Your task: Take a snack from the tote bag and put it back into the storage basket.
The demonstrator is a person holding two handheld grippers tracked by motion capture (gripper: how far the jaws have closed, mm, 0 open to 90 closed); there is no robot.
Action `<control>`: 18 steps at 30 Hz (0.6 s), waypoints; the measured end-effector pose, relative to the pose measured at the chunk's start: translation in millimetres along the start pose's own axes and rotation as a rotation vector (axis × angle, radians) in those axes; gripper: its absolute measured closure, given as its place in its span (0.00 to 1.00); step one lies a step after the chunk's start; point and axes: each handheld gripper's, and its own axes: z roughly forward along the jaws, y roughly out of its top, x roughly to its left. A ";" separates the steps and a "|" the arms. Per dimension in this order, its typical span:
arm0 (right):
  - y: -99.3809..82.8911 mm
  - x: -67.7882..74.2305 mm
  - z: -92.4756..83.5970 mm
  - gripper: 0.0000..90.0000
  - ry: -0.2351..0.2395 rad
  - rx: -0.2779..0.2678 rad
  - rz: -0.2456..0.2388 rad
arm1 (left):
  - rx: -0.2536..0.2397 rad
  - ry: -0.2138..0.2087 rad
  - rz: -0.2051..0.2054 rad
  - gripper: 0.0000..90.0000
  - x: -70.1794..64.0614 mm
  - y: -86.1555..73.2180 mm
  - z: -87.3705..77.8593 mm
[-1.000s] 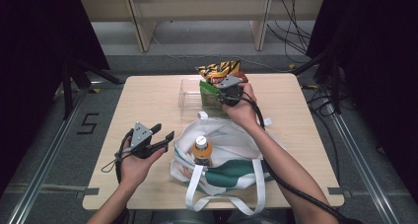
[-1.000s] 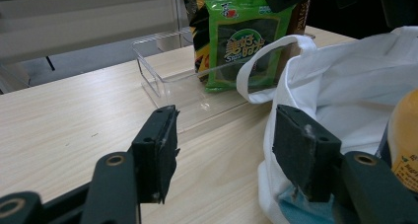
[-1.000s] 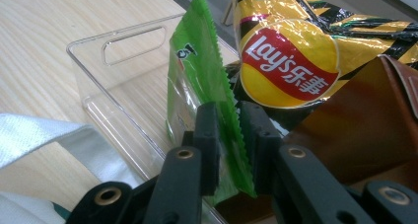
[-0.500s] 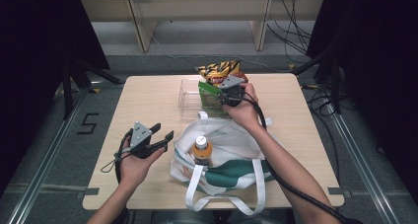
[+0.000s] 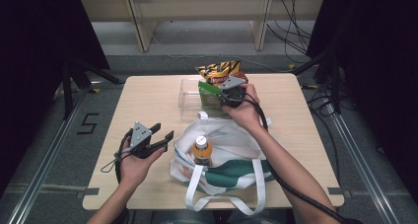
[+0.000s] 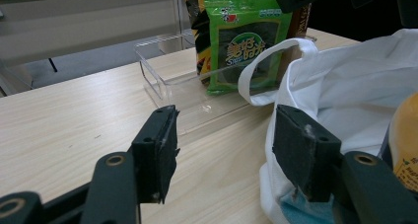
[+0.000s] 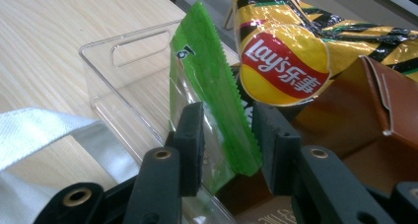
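The right gripper [image 5: 227, 94] straddles the top edge of a green seaweed packet [image 7: 209, 105] standing upright in the clear plastic bin [image 5: 190, 93]. Its jaws have just been opening, and in the right gripper view a gap shows on each side of the serrated seal, so the packet sits between the pads unpinched. The packet's long axis runs up from the bin floor, straight along the jaws. Behind it in the bin lean a yellow chip bag [image 7: 291, 51] and a brown box [image 7: 365, 115]. The left gripper [image 5: 150, 141] hovers spread and empty, well on the person's side of the bin, just beside the white tote bag [image 5: 236, 150], in which 1 orange bottle [image 5: 201, 150] stands. The bin and tote rest on a pale wooden table [image 5: 148, 100] in a dim room with shelving and cables beyond.
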 end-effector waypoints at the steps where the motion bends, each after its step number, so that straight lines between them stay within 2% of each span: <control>1: -0.3 -0.6 -1.5 0.73 0.012 0.010 0.004 | 0.001 0.000 0.000 0.47 0.0 0.0 0.0; 3: -1.1 -1.1 -1.3 0.72 0.000 -0.003 0.004 | 0.002 0.001 0.000 0.47 -0.2 0.0 0.0; 4: -1.4 -0.3 -1.9 0.71 -0.002 -0.004 0.021 | 0.002 0.001 0.000 0.47 -0.2 0.0 0.0; 6: -1.3 -1.3 -2.8 0.69 0.006 -0.004 0.010 | 0.001 0.002 0.001 0.47 -0.3 0.3 -0.2; 10: -1.9 -0.4 -4.5 0.67 0.016 -0.007 0.021 | 0.001 0.003 0.001 0.47 0.0 0.3 -0.4; 14: -1.7 0.5 -7.3 0.63 0.021 -0.016 0.067 | 0.005 0.004 0.001 0.47 -0.3 0.3 -0.5; 18: -1.8 -0.1 -10.1 0.60 0.031 -0.021 0.069 | -0.002 0.003 0.001 0.47 -1.2 0.2 -0.3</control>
